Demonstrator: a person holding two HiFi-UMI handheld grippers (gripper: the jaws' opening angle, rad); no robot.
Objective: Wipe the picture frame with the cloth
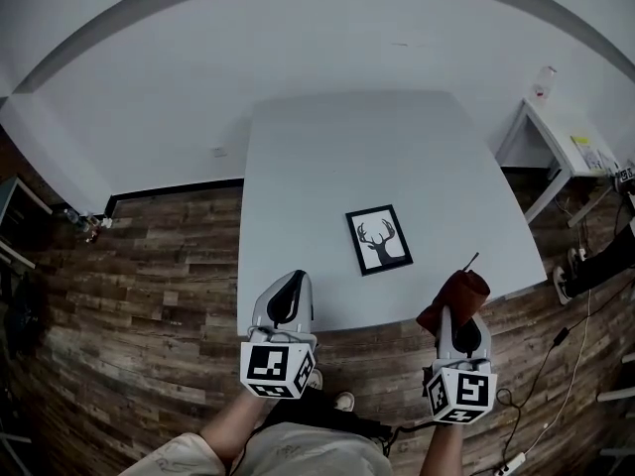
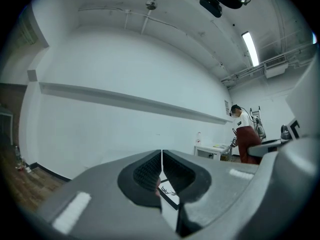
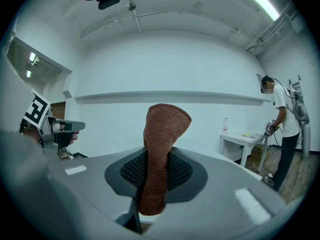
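A black picture frame point(image 1: 378, 239) with a deer-head print lies flat on the grey-white table point(image 1: 327, 167), right of the middle. A slice of the frame point(image 2: 169, 194) shows past the left jaws. My right gripper point(image 1: 458, 317) hangs over the table's front right corner, shut on a rust-red cloth point(image 1: 454, 299); in the right gripper view the cloth point(image 3: 160, 156) stands up between the jaws. My left gripper point(image 1: 285, 297) is at the table's front edge, left of the frame, shut with nothing in it.
A small white side table point(image 1: 561, 142) with a bottle stands at the right. A person point(image 3: 282, 129) stands beside it, and cables point(image 1: 556, 365) run over the wooden floor point(image 1: 149, 286). A white wall point(image 1: 298, 48) rises behind the table.
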